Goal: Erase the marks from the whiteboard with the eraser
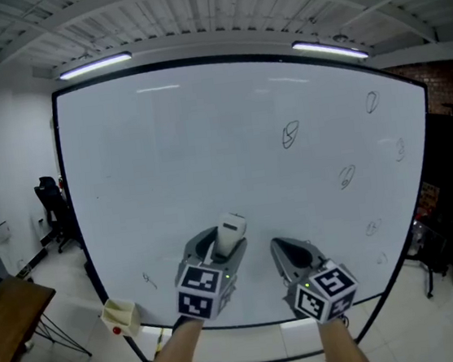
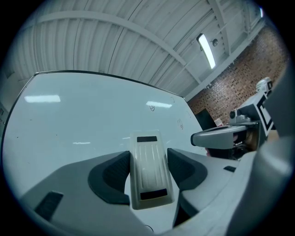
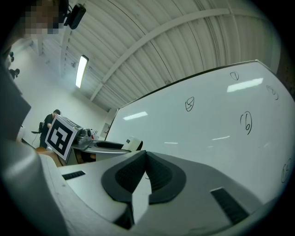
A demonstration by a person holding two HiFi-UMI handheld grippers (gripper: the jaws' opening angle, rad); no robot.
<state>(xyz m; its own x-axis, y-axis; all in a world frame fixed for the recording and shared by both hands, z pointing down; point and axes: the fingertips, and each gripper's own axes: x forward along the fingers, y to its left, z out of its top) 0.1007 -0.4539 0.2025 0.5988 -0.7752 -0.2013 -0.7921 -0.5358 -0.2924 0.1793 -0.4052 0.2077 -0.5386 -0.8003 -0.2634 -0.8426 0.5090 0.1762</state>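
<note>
My left gripper [image 1: 218, 255] is clamped on the eraser [image 1: 232, 231], low in the centre of the frame, in front of the whiteboard [image 1: 183, 157]. I cannot tell if the eraser touches it. My right gripper [image 1: 288, 252], just beside it, has its jaws pressed together on nothing. Scribbled marks [image 1: 290, 135] dot the board's right half.

Whiteboard [image 1: 207, 154] carrying pen scribbles
Pen marks [image 1: 290, 135] are clustering toward its right edge; one small mark [image 1: 148, 280] is sitting near the lower left corner.
</note>
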